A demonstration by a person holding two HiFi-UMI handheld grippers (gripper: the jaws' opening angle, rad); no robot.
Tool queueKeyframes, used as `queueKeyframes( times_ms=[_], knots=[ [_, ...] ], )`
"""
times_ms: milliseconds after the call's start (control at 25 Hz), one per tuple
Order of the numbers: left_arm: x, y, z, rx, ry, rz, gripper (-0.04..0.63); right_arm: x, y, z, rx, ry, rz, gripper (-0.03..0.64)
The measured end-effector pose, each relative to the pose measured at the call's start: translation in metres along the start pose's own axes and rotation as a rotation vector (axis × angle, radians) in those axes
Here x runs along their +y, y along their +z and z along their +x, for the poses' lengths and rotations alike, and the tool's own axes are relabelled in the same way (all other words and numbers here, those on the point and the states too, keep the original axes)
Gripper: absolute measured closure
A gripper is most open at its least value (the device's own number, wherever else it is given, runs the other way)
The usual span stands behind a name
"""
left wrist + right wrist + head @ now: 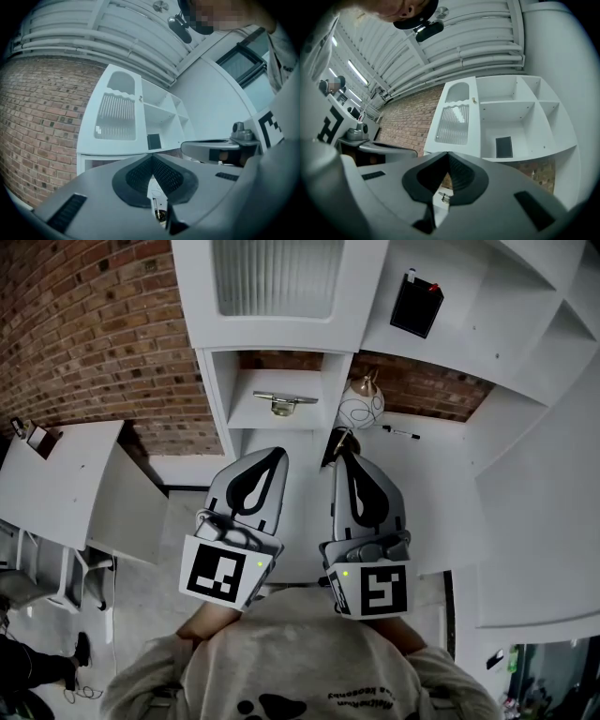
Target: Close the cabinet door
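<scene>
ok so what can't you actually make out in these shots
- metal piece on the shelf, head view: too small to name
- dark object, head view: mostly hidden behind the right hand-held gripper
- black box, head view: markings too small to read
- that shelf, both gripper views: mostly blocked by shut jaws

Left claw [277, 454] and right claw [343, 457] side by side, close together, apart, both pointing forward away from chest. Each jaw pair closed tip to tip, nothing between. Left marker cube [225, 575] and right marker cube [373, 590] at rear, near torso. Grey sleeves [141, 681] tucked close to body.
</scene>
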State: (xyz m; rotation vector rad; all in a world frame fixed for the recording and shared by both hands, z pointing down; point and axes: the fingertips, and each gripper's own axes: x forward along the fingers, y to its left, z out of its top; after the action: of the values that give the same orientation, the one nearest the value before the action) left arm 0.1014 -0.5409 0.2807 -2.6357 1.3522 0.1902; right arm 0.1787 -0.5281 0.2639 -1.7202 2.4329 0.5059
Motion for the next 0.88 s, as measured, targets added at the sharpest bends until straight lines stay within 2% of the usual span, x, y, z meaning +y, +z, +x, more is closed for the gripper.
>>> queueKeyframes(
  times_ms=[200, 880],
  knots=[
    [-0.011, -0.017, 0.003, 0.031, -0.020, -0.008, 0.588, 0.002, -0.009, 0.002, 0.017, 0.027, -0.008, 0.598],
    [-0.014, -0.012, 0.017, 0.061, 0.070, -0.010, 0.588, -0.015, -0.012, 0.015, 0.013, 0.111, 0.040, 0.598]
  ],
)
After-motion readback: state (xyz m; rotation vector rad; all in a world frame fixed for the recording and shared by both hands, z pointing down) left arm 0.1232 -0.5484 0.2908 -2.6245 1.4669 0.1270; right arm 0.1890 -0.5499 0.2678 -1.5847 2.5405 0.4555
